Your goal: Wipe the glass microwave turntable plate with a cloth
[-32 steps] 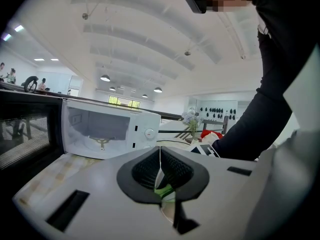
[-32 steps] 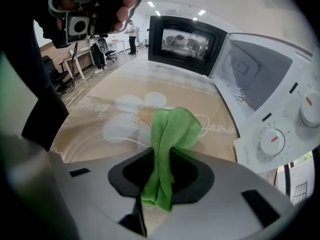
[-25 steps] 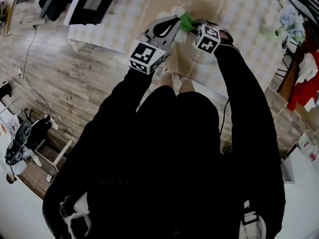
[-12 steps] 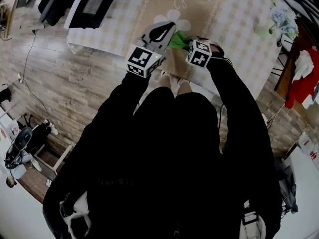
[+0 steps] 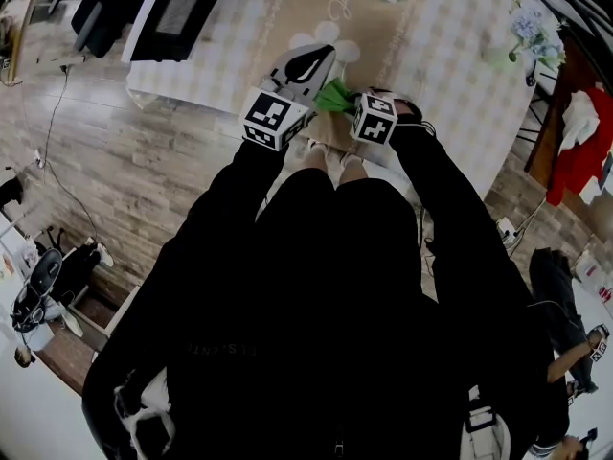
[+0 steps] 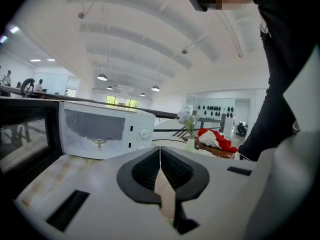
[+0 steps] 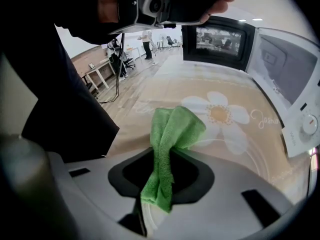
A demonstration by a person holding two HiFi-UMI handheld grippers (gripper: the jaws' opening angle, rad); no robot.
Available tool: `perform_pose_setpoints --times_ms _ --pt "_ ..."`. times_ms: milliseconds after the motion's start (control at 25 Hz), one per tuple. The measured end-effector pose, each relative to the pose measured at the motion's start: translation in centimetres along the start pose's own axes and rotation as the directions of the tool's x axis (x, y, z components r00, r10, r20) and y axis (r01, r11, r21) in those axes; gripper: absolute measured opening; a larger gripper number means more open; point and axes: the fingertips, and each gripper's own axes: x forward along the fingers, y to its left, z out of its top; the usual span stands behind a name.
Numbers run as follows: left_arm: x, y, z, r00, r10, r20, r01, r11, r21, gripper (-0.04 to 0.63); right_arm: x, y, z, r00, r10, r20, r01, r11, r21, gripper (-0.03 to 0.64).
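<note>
Cloth (image 7: 170, 134), one, pinched by right gripper (image 7: 161, 171); left gripper (image 6: 161, 173) clamps one plate (image 6: 165, 196).

White microwave (image 6: 107, 134), door open, sits on daisy-print tablecloth (image 7: 220, 115). Vase of flowers (image 6: 188, 129) and red fabric (image 6: 216, 139) beyond it. Wood-plank floor (image 5: 124, 151) alongside.

lit brightly and evenly from overhead, with round ceiling lamps (image 6: 102, 77) glowing softly in the left gripper view, free of harsh glare. bent hard by the wide lenses, blackened at every corner. underexposed across the dark clothing (image 5: 335, 333) in the head view. sharp on the cloth (image 7: 172, 134), softer toward the near lower edge.
</note>
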Motion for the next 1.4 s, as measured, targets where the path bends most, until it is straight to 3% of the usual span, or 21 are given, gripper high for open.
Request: perform_pose_setpoints --times_ms 520,880,1200,1400 --pt "1.7 -0.7 0.8 0.999 -0.042 -0.008 0.043 0.999 0.017 0.021 -0.8 3.6 -0.6 0.994 0.103 0.019 -0.104 0.994 0.03 0.11" --pt "4.0 -1.1 1.8 0.997 -0.079 -0.002 0.079 0.997 0.023 0.021 -6.3 -3.7 -2.7 0.995 -0.077 0.059 0.07 0.991 0.118 0.114" --pt "6.1 -1.2 2.2 0.995 -0.101 -0.004 0.101 0.995 0.024 0.021 -10.3 -13.0 -6.4 0.963 -0.271 -0.008 0.269 0.95 0.156 0.115" --pt "7.0 -1.3 1.7 0.992 -0.123 -0.008 0.123 0.992 0.01 0.021 -10.2 -16.8 -7.4 0.949 -0.313 -0.041 0.315 0.939 0.14 0.115"
